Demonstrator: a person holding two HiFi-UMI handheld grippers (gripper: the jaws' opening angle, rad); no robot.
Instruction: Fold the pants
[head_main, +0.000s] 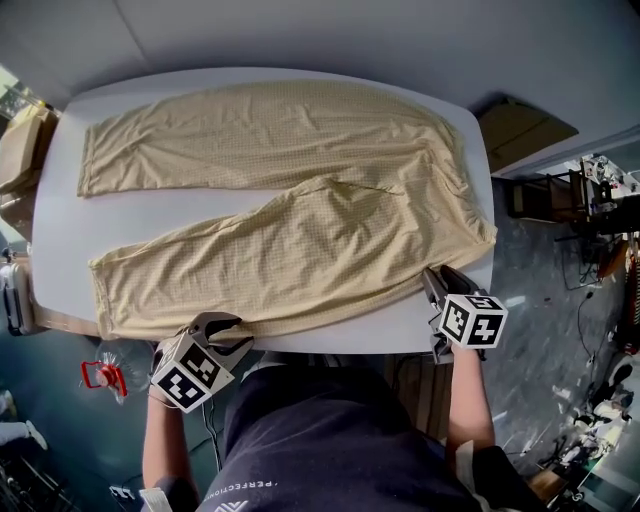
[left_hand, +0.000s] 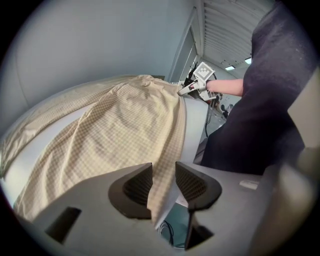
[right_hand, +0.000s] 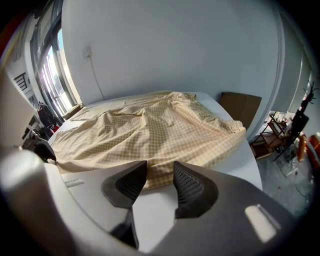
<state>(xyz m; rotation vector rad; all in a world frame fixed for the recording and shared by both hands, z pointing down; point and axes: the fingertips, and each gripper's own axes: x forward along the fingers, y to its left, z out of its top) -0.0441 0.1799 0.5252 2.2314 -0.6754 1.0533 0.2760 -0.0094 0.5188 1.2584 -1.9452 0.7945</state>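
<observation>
Yellow checked pants (head_main: 290, 200) lie flat across the white tabletop (head_main: 150, 212), legs toward the frame's left, waist at right. The left claw (head_main: 220, 322) is released with the lower leg's edge between its jaws. The right claw (head_main: 438, 278) is also released, at that edge near the waist, likely to fold this leg up over the bare strip.

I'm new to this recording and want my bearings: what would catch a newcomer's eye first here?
A pair of pale yellow checked pants lies spread flat over the white rounded table, legs toward the head view's left. At the near edge, the left gripper has the near leg's edge between its open jaws; the right gripper stands open by the waist.
</observation>
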